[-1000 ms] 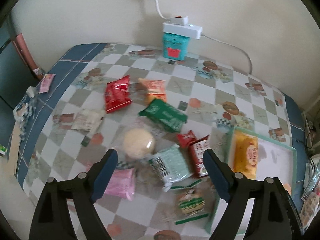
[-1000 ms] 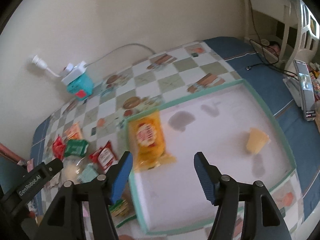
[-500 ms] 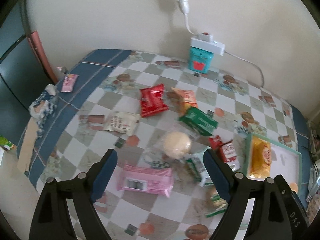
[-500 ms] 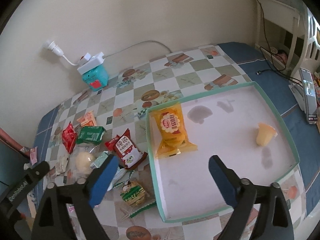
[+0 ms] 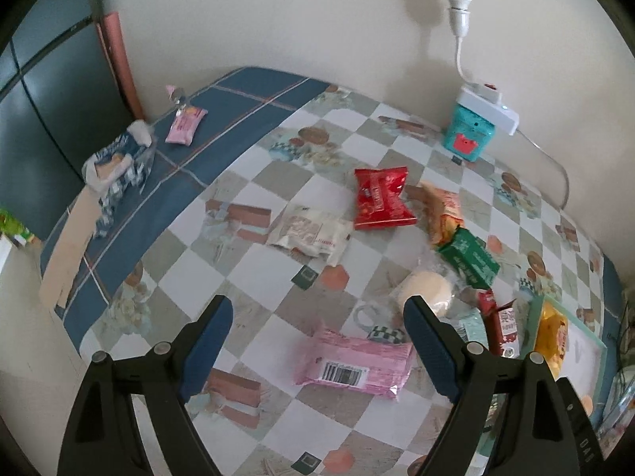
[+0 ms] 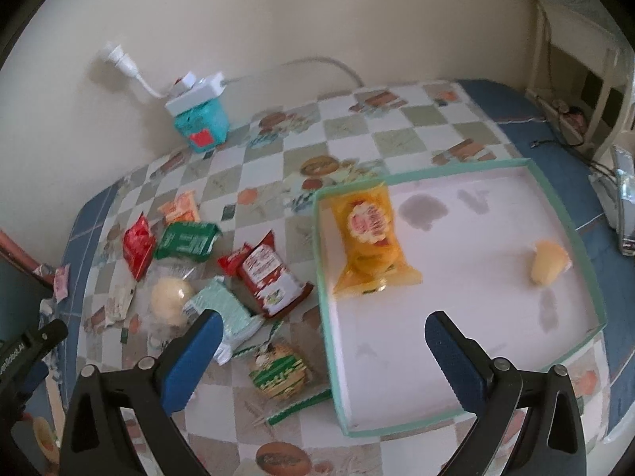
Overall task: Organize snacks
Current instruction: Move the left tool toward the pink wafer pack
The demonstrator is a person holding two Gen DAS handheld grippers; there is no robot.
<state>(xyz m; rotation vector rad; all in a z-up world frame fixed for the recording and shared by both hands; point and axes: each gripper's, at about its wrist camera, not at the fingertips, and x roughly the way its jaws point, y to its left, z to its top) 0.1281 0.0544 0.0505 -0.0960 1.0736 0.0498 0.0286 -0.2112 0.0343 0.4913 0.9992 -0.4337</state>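
My right gripper [image 6: 319, 339] has just opened wide and holds nothing; my left gripper [image 5: 317, 329] is also apart, so I lower it squarely over the pink pack [image 5: 353, 365].

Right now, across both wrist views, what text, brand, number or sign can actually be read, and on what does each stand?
"GenRobot.AI", partly cut off at the picture's edge: on the left gripper's black body, in the right wrist view.
"DAS": on the black gripper body at the lower right, in the left wrist view.
Barcode on the pink packet: digits too small.
Snack wrapper prints: too blurred to read.
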